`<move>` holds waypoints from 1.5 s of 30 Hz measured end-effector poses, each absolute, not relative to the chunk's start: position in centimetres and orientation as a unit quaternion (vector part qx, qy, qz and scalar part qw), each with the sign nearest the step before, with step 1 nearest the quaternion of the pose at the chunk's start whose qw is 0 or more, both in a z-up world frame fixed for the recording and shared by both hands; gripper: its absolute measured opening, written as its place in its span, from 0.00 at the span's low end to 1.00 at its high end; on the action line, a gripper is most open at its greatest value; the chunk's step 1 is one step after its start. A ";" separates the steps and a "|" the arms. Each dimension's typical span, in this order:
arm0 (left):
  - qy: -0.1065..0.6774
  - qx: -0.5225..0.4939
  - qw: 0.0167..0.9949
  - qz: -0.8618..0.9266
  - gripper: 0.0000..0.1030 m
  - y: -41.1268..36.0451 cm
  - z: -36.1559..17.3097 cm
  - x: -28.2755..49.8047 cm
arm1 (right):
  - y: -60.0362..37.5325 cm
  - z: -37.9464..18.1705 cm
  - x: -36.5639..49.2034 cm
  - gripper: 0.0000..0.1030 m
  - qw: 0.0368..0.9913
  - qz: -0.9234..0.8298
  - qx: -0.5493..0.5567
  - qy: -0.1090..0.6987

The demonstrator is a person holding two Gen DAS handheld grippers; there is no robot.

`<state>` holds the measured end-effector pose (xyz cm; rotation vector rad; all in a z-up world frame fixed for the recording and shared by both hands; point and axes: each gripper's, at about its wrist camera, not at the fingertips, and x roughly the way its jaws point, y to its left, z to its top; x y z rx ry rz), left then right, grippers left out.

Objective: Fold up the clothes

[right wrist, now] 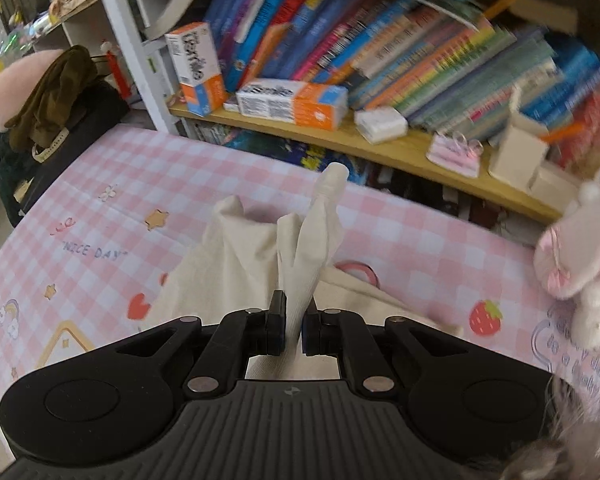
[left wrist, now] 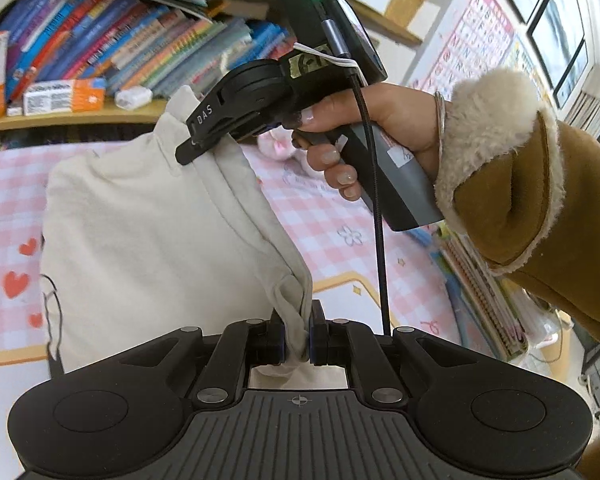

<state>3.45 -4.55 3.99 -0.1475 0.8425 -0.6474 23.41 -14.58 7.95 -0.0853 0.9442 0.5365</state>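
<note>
Left wrist view: cream garment (left wrist: 152, 216) lifted off the pink checked cloth (left wrist: 332, 216), one bunched corner clamped between the closed fingers of the left gripper (left wrist: 298, 338). Only a thin twist of fabric caught there, so could slide out under a firm pull. Farther edge pinched by the right gripper (left wrist: 198, 142), held by a hand (left wrist: 364, 128) in a tan fleece-cuffed sleeve (left wrist: 512, 184). Cloth sagging between the two grips and draping down at the left; likely to settle creased or lopsided if lowered without first being drawn taut. Black cable (left wrist: 380, 240) hanging close to the fabric edge; could snag it.

Right wrist view: right gripper (right wrist: 294, 330) closed on a narrow ribbed strip of the same garment (right wrist: 228, 264), which rises in a loose tail above the fingers while the rest pools on the checked cloth (right wrist: 100, 184) below. Edges blurred, so hard to judge how much fabric sits inside the grip. Plush toy (right wrist: 572, 264) near the right edge, and a low bookshelf (right wrist: 380, 148) just behind; a wide swing of the cloth could brush either, dragging the toy or knocking the small boxes (right wrist: 292, 102).
</note>
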 end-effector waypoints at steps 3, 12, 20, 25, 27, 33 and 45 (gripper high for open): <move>0.420 -0.058 0.851 -0.310 0.09 -6.4 3.2 3.6 | -16.5 6.5 23.4 0.06 0.851 0.251 -0.025 0.461; 0.458 -0.079 0.805 -0.368 0.37 -7.8 2.2 2.0 | -21.3 3.0 22.0 0.45 0.867 0.167 -0.004 0.470; 0.464 -0.144 0.858 -0.169 0.39 3.7 0.9 0.8 | -26.7 4.3 11.8 0.40 0.863 0.216 0.062 0.453; 0.485 -0.147 0.854 -0.117 0.41 6.3 -0.6 0.5 | -26.9 2.9 6.4 0.32 0.837 0.237 0.113 0.480; 0.491 -0.142 0.852 -0.113 0.42 6.1 -1.4 1.7 | -26.5 2.3 5.2 0.25 0.833 0.230 0.123 0.488; 0.490 -0.142 0.853 -0.112 0.42 6.0 -2.3 2.1 | -26.8 0.4 4.6 0.15 0.826 0.202 0.152 0.504; 0.490 -0.129 0.856 -0.100 0.41 6.8 -2.7 2.4 | -27.3 -0.7 4.1 0.15 0.825 0.188 0.174 0.504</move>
